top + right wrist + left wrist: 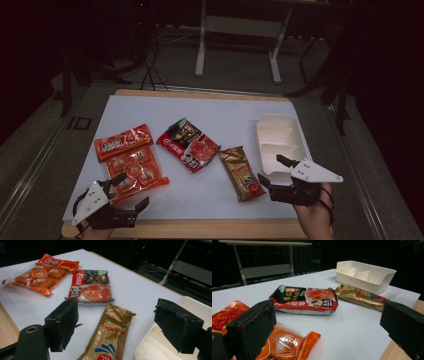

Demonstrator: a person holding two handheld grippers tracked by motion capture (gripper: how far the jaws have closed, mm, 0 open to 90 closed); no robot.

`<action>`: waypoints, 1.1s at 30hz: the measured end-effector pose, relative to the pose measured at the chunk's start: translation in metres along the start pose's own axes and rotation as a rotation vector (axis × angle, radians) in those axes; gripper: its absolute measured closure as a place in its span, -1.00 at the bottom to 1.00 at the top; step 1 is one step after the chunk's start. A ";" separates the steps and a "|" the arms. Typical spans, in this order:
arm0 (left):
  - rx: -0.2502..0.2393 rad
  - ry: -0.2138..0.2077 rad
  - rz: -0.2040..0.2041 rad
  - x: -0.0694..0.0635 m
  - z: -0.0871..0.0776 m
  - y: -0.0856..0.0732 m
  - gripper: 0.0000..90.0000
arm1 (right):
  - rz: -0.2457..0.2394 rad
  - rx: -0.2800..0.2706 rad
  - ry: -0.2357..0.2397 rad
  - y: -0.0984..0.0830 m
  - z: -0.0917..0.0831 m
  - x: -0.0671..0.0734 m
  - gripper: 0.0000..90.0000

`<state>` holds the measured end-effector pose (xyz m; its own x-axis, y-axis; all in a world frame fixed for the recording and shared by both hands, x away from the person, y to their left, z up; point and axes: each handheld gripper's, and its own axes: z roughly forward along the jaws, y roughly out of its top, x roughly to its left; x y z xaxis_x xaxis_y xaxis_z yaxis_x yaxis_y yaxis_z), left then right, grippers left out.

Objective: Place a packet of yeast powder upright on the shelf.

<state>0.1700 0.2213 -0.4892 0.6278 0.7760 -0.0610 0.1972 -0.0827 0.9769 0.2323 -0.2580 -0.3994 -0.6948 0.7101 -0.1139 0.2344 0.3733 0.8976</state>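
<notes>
Showing black bodies on both tools, left gripper [131, 192] and right gripper [273, 172], each wearing a pale grey three-cornered plate dotted with small dark screws. Ending in blocky, matte black foam-like pads [63, 322]. Trailing black cable around the right hand [316, 214].
</notes>
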 end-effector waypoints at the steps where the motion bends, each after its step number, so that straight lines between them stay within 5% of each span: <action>1: 0.001 0.000 -0.002 0.000 0.000 0.000 -0.98 | -0.002 0.003 0.003 0.001 0.003 -0.001 -0.58; 6: 0.000 -0.003 0.000 0.000 0.001 0.000 -0.98 | 0.004 0.045 0.044 0.006 0.021 -0.004 -0.64; 14: 0.002 -0.006 -0.002 0.001 0.002 0.000 -0.98 | -0.064 0.102 0.022 0.012 0.048 -0.003 -0.69; 22: 0.006 -0.014 -0.005 0.001 0.003 0.000 -0.98 | 0.017 0.158 0.112 0.020 0.074 -0.014 -0.73; 30: 0.012 -0.023 -0.004 0.001 0.003 0.000 -0.98 | 0.139 0.197 0.118 0.018 0.099 -0.028 -0.78; 33: 0.012 -0.023 -0.004 0.001 0.004 0.000 -0.98 | 0.150 0.224 0.112 0.017 0.105 -0.031 -0.78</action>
<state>0.1732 0.2196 -0.4904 0.6442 0.7617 -0.0696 0.2088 -0.0876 0.9740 0.3294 -0.2114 -0.4251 -0.7087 0.7018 0.0719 0.4760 0.4004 0.7830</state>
